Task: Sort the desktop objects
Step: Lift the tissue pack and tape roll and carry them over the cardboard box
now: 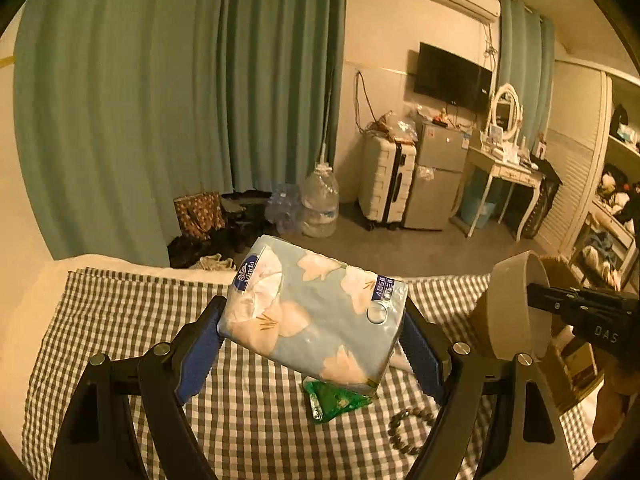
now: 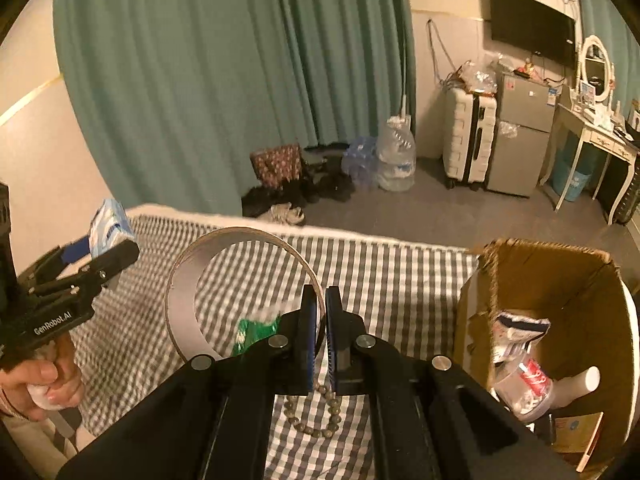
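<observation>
Tissue pack [image 1: 312, 312], wrapped in blue film with pale flowers, sits crosswise between the two blue pads of the left gripper [image 1: 312, 320], clear above the checked cloth [image 1: 120, 320] that covers the work surface. The jaws stand wide apart because the pack is gripped across its long side; each pad presses on one end, and the film is dented slightly there, so the hold looks firm. The right gripper [image 2: 320, 320] has its jaws drawn almost fully together on the thin wall of a cardboard ring [image 2: 240, 240], which stands upright ahead of the fingers; a narrow wall calls for a near-shut pinch. In the left wrist view the same ring hangs from that gripper at the right edge, well clear of the tissue pack, so the two loads do not foul each other. A cardboard box [image 2: 560, 280] stands open to the right of the cloth and already holds a crumpled packet, a can and a white bottle; it appears to be the collecting place, and both loads are judged to be on their way to it. Left on the cloth are a green sachet [image 1: 336, 400], lying under the raised tissue pack, and a string of beads [image 2: 316, 412] just beside it, nearer the right gripper. Both remain to be sorted. A hand [image 2: 36, 380] grips the left gripper's handle from below.
</observation>
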`<state>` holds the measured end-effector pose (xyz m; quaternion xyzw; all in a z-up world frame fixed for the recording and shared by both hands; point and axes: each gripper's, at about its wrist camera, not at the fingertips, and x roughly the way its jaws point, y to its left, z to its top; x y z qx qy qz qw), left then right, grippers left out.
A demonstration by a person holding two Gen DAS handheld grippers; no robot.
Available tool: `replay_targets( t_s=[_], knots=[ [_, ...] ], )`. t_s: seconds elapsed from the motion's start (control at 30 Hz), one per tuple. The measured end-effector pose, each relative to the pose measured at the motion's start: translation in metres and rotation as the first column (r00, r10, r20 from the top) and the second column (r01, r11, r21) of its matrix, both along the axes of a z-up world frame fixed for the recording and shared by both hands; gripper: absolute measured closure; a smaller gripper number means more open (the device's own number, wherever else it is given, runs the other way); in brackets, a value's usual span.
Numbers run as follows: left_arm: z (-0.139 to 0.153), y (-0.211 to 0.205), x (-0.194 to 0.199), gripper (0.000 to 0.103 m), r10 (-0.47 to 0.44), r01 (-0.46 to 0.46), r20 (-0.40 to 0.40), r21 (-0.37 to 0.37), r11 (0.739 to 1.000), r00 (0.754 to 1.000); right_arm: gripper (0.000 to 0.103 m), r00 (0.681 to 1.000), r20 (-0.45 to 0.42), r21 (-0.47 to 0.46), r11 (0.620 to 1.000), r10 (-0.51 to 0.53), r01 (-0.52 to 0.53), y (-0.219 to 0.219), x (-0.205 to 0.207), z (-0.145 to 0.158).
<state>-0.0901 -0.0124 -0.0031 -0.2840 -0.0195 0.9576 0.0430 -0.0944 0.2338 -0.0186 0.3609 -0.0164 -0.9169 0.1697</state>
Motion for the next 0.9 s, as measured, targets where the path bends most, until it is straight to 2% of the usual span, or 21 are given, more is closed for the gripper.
replay_targets(
  t_s=[0.07, 0.2, 0.43, 0.57, 0.73, 0.9],
  knots=[
    [0.012, -0.001, 0.003, 0.019, 0.016, -0.016, -0.021, 0.002, 1.000, 1.000, 0.098, 1.000, -0.013, -0.025, 1.000, -0.008, 0.008, 0.005, 0.002, 0.010],
    [0.034, 0.002, 0.006, 0.019, 0.034, -0.034, -0.056, 0.009, 0.999, 0.998, 0.098, 0.997, -0.075, -0.017, 1.000, -0.020, 0.019, 0.008, 0.011, 0.030],
    [0.042, 0.019, 0.009, 0.019, 0.033, -0.032, -0.065, 0.008, 0.999, 0.997, 0.098, 0.994, -0.105, 0.003, 0.999, -0.033, 0.034, 0.021, 0.025, 0.040],
    [0.041, 0.040, 0.012, 0.019, -0.009, 0.008, -0.065, -0.016, 1.000, 0.998, 0.098, 0.992, -0.117, 0.023, 0.998, -0.049, 0.052, 0.035, 0.029, 0.042],
    [0.047, 0.070, 0.013, 0.019, -0.086, 0.088, -0.038, 0.044, 0.995, 0.996, 0.098, 0.992, -0.111, 0.056, 0.996, -0.066, 0.073, 0.064, 0.038, 0.038],
    [0.050, 0.117, 0.013, 0.019, -0.187, 0.188, -0.051, 0.030, 0.982, 0.981, 0.098, 0.989, -0.084, 0.066, 0.990, -0.122, 0.128, 0.105, 0.046, 0.035]
  ],
)
